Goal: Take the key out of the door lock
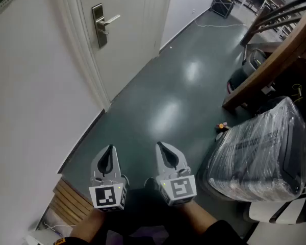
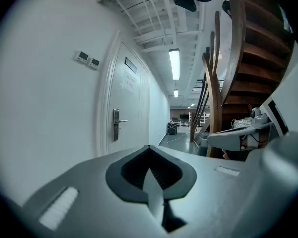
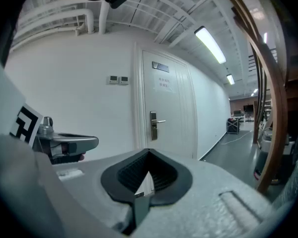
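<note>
The white panelled door stands well ahead of the grey left gripper and grey right gripper, both closed tight on nothing, so arriving unopened they could bump its brass lever-handled lock plate and miss the key there, too small to see from here.

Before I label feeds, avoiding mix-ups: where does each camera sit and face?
Head view: on the head, steeply down at floor; left gripper, right gripper, arms show.
Left gripper view: on that gripper, faces along corridor; shut jaws, right gripper show.
Right gripper view: on that gripper, faces door; shut jaws, left gripper show.
Shared: door handle.
</note>
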Demonstrator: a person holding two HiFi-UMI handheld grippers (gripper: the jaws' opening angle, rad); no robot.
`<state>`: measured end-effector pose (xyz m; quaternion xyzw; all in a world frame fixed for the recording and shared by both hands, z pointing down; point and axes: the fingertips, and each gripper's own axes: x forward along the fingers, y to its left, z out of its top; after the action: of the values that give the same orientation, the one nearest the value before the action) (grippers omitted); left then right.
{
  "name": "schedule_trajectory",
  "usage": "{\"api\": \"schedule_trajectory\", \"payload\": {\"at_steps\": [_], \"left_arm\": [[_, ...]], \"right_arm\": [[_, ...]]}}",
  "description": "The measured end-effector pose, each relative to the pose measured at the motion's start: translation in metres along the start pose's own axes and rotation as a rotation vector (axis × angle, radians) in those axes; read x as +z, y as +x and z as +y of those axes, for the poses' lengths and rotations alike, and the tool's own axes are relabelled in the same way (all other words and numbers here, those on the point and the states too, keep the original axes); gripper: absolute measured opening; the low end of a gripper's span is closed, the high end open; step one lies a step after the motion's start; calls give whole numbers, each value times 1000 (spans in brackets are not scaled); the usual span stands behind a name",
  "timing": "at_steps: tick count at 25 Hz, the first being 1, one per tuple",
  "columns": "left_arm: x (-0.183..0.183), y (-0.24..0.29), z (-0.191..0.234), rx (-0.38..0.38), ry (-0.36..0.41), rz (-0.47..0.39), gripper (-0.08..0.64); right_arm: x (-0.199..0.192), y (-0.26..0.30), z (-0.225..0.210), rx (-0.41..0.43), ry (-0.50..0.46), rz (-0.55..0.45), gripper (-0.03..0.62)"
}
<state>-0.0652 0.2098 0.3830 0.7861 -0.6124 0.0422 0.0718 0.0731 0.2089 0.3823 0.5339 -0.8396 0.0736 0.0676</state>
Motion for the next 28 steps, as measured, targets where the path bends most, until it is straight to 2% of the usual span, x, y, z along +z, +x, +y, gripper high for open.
{"api": "schedule_trajectory", "payload": {"at_steps": [11,19,25,28], "left_arm": [[-1,8,3,7,3,6,17],[-1,14,-1,22,7,7,17],[3,23,-29,6,17,-6,17],[4,28,-46,-2,25,-15,18]], "right_arm": [[-9,16,-1,37,0,45,-9],[-8,14,-16,19,22,39,-9],[-2,2,-44,-19,34,36,-9],[-1,-4,-55,-10,18,24,-9]]}}
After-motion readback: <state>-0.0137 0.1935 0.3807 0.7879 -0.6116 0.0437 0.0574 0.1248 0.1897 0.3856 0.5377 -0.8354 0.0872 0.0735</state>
